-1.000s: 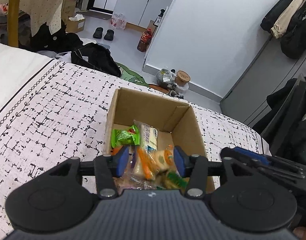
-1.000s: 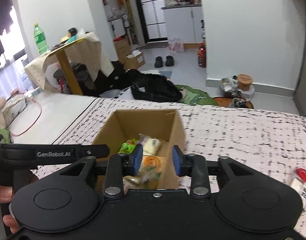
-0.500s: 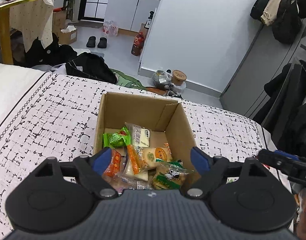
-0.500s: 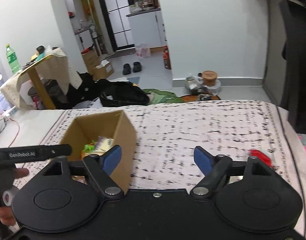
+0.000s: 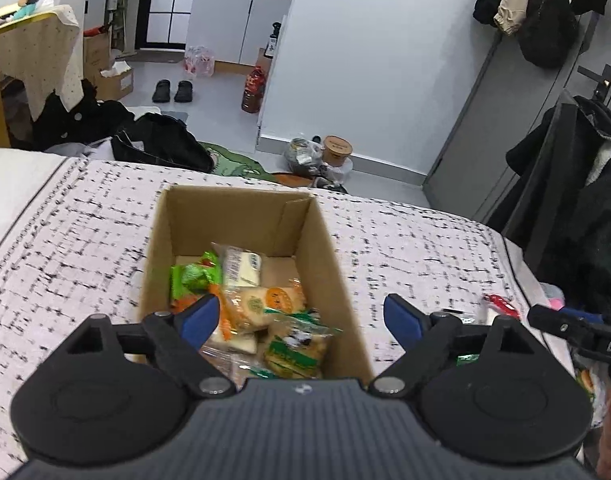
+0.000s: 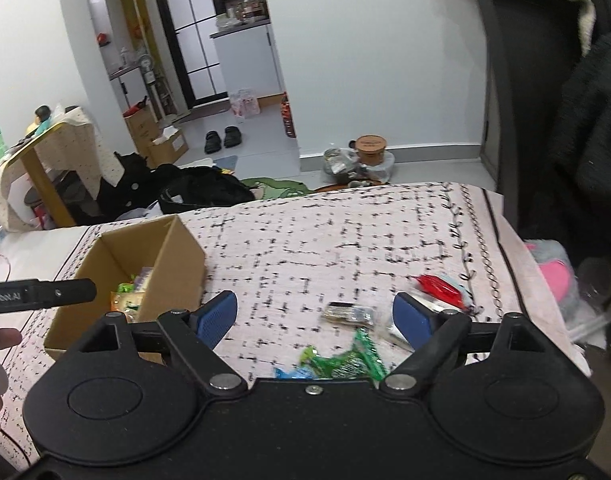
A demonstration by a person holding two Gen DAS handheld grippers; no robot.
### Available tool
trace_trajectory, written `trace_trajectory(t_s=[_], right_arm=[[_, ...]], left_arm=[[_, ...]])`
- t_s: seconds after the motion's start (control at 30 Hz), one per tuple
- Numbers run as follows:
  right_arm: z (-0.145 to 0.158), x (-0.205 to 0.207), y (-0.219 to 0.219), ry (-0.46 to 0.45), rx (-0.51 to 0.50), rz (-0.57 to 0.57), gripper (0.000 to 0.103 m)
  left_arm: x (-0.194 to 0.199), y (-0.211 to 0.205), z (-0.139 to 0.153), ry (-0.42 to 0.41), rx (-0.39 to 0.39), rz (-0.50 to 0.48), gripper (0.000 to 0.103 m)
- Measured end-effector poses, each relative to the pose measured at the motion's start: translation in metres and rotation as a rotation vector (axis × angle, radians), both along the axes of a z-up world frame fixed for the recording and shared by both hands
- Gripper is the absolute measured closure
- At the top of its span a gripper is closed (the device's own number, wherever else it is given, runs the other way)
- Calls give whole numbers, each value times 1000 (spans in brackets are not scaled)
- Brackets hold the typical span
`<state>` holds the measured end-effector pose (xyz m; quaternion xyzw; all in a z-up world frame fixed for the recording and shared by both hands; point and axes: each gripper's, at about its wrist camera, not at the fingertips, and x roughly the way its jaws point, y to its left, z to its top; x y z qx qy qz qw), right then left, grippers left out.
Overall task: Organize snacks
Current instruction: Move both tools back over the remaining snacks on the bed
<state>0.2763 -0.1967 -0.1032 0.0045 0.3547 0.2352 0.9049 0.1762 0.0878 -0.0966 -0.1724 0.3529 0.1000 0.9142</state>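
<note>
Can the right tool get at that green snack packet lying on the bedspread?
Probably yes. The right tool stands with its jaws opening and nothing between them, and the green snack packet lies just below, uncovered on the bedspread.

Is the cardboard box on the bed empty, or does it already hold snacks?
Partly filled. The cardboard box stands open-topped, with several wrapped snacks piled on its floor; bare cardboard still shows toward the back wall.

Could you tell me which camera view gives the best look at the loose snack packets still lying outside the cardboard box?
The right wrist view: the red packet, dark packet and green packet lie in plain sight on the patterned cloth. The left wrist view catches only the red packet and a green scrap at its right edge.
</note>
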Motion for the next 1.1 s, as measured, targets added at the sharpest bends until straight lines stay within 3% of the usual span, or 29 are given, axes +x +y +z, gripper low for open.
trace_trajectory(t_s=[0.83, 1.1], right_arm=[[-21, 11, -60, 15, 75, -117, 19], [-29, 19, -68, 16, 86, -142, 19]], left_arm=[[25, -73, 8, -30, 5, -73, 14], [39, -99, -2, -20, 10, -102, 14]])
